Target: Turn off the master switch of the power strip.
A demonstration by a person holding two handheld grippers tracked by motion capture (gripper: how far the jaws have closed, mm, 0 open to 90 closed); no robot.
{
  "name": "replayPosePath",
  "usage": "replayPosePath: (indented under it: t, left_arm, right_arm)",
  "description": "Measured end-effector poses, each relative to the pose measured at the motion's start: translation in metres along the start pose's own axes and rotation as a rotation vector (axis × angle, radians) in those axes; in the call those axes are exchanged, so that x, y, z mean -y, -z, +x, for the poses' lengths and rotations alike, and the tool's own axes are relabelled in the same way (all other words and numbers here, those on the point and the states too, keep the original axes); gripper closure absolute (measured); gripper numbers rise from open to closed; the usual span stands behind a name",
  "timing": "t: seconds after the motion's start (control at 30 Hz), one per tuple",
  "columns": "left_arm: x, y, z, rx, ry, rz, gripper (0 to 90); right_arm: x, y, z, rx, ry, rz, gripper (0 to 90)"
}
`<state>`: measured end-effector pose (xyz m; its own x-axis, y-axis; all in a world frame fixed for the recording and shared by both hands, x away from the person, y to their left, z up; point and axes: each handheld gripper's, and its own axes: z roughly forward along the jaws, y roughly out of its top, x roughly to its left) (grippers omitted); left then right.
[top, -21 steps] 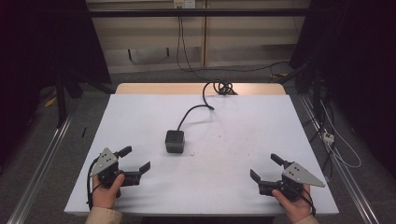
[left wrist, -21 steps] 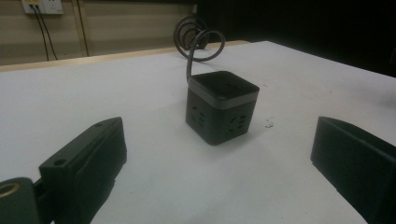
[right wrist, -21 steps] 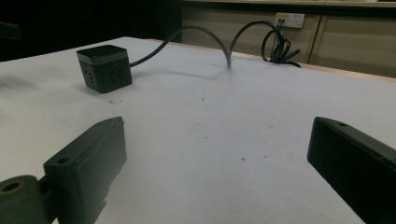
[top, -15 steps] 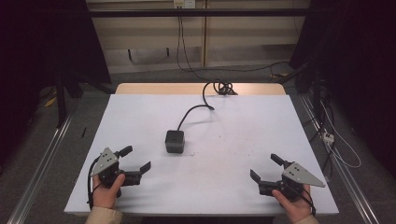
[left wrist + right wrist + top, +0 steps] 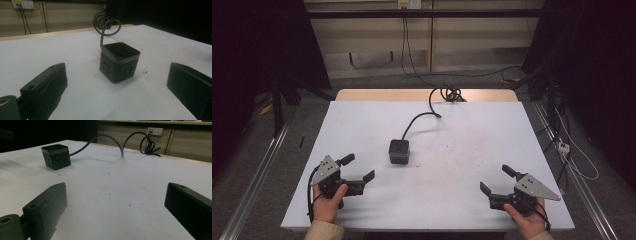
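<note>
A black cube-shaped power socket (image 5: 399, 151) stands near the middle of the white table (image 5: 472, 135); its black cable (image 5: 417, 120) arcs back to a coil (image 5: 451, 93) at the far edge. My left gripper (image 5: 358, 167) rests at the front left, held in a hand, open with nothing between its jaws. In the left gripper view the cube (image 5: 119, 61) sits a short way ahead, between the jaws' line. My right gripper (image 5: 497, 180) rests at the front right, open and empty. The right gripper view shows the cube (image 5: 55, 156) far off at upper left.
The cable coil (image 5: 149, 145) lies by the table's wooden back edge (image 5: 427, 95). Wall sockets (image 5: 23, 4) with plugged cords sit on the panel behind. Metal rails (image 5: 257, 175) run along both sides of the table. Small specks mark the tabletop (image 5: 120, 185).
</note>
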<state>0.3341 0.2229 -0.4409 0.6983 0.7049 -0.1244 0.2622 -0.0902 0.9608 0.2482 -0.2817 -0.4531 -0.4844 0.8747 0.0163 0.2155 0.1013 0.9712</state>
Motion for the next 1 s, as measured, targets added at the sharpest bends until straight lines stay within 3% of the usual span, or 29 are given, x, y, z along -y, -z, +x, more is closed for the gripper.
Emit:
replayPosePath:
  t: [0.33, 0.77, 1.0]
  left_arm:
    - [-0.004, -0.005, 0.003, -0.012, 0.017, -0.021, 2.6]
    - [-0.009, -0.016, 0.001, -0.003, 0.001, -0.011, 2.7]
    - [-0.012, -0.023, 0.001, 0.001, 0.014, -0.004, 3.1]
  right_arm:
    - [-0.001, 0.000, 0.000, 0.001, 0.003, -0.005, 3.9]
    - [-0.001, 0.001, -0.001, 0.003, -0.001, -0.007, 4.0]
    - [-0.001, 0.001, -0.001, 0.002, -0.002, -0.006, 4.0]
